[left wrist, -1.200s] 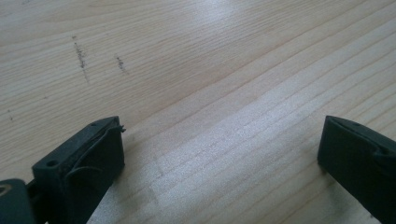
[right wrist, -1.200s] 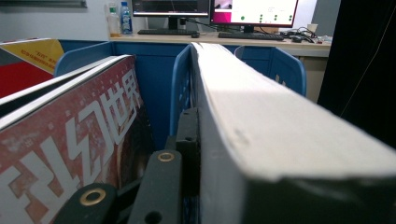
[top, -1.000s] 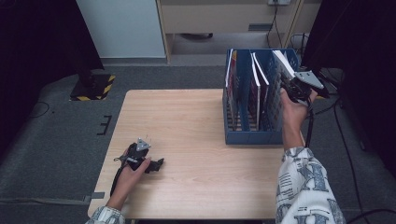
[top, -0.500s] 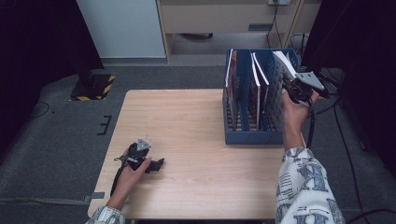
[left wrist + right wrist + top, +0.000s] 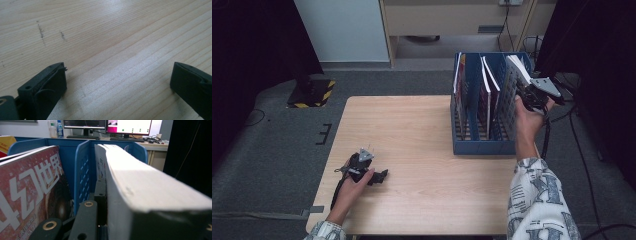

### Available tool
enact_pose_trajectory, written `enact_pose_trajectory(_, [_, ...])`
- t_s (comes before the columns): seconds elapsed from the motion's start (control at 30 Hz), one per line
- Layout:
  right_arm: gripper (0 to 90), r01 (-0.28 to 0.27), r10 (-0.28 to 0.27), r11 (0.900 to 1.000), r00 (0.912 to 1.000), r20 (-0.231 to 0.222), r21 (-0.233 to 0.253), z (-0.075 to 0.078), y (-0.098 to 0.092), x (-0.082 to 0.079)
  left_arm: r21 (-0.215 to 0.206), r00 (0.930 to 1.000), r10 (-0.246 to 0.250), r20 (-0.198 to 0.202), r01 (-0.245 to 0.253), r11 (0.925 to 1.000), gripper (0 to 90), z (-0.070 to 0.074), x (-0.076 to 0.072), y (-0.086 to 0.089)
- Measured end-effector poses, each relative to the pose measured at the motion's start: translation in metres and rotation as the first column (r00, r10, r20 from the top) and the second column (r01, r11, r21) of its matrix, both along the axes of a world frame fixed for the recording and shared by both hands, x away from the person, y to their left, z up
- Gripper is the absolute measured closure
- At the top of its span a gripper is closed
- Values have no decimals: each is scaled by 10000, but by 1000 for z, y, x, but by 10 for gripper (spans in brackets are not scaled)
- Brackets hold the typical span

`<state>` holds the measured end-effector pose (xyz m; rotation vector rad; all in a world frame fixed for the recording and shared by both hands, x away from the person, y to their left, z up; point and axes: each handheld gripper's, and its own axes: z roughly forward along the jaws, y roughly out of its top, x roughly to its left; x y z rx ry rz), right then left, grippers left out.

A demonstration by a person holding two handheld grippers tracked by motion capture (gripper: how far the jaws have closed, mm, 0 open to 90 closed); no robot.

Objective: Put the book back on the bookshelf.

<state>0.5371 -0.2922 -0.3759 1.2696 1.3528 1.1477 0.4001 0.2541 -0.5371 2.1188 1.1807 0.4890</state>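
The thick white-paged book (image 5: 150,195) stands in the rightmost compartment of the blue plastic file rack (image 5: 484,146), at the far right of the light wooden bench (image 5: 412,130), and my right gripper (image 5: 532,95) sits over its top edge. Against the pictures from a second ago I see hardly any shift: the right hand has crept only slightly, so I judge the grasp is being settled and the book has not begun to lift out. In the right gripper view one black finger (image 5: 100,192) lies flat on the book's left face; the other is hidden behind the pages, so I read the fingers as clamped on the book. The middle compartment holds a red-covered magazine (image 5: 30,185), leaning; the left compartment holds another thin volume (image 5: 458,75). My left gripper (image 5: 371,172) rests on the bench near its front left, fingers (image 5: 42,87) wide apart on bare wood.
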Motion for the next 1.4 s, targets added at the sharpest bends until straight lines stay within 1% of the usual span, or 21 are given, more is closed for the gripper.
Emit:
enact_pose_trajectory(0.17, [736,7,-7,9998,10000,-19,210,-5,-1,2,-15,10000,-30,6,30,10000,0,0,1,-1])
enact_pose_trajectory(0.47, [735,31,-32,9998,10000,81,173,-8,0,3,-14,10000,-29,11,29,10000,0,0,1,-1])
enact_pose_trajectory(0.73, [733,-31,30,9998,10000,53,186,-11,3,0,-14,10000,-26,11,26,10000,0,0,1,-1])
enact_pose_trajectory(0.8, [734,-95,94,9998,10000,32,170,-11,3,0,-15,10000,-27,10,27,10000,0,0,1,-1])
enact_pose_trajectory(0.93, [736,-29,28,9998,10000,53,209,-9,3,0,-15,10000,-27,11,27,10000,0,0,1,-1])
enact_pose_trajectory(1.03, [736,-13,12,10000,10000,29,84,-6,4,0,-13,10000,-25,8,25,10000,0,0,1,-1])
enact_pose_trajectory(1.07, [736,16,-16,9999,10000,5,-104,-4,4,-1,-14,10000,-17,10,17,10000,0,0,1,-1])
enact_pose_trajectory(1.1, [736,57,-56,10000,10000,75,-65,-3,4,-1,-14,10000,-13,7,13,10000,0,0,1,-1])
enact_pose_trajectory(1.17, [736,201,-198,9997,9996,214,-142,0,3,-1,-13,10000,-14,6,14,10000,0,0,1,-1])
enact_pose_trajectory(1.23, [736,232,-228,9996,9995,239,-169,1,2,0,-16,10000,-14,4,14,10000,0,0,1,-1])
enact_pose_trajectory(1.27, [736,234,-229,9994,9995,206,-255,1,2,1,-15,10000,-14,6,14,10000,0,0,1,-1])
enact_pose_trajectory(1.33, [736,283,-280,9993,9996,106,-229,-1,2,1,-16,10000,-13,7,13,10000,0,0,1,-1])
enact_pose_trajectory(1.4, [735,344,-344,9994,9994,43,-103,-5,1,2,-12,10000,-12,10,12,10000,0,0,1,-1])
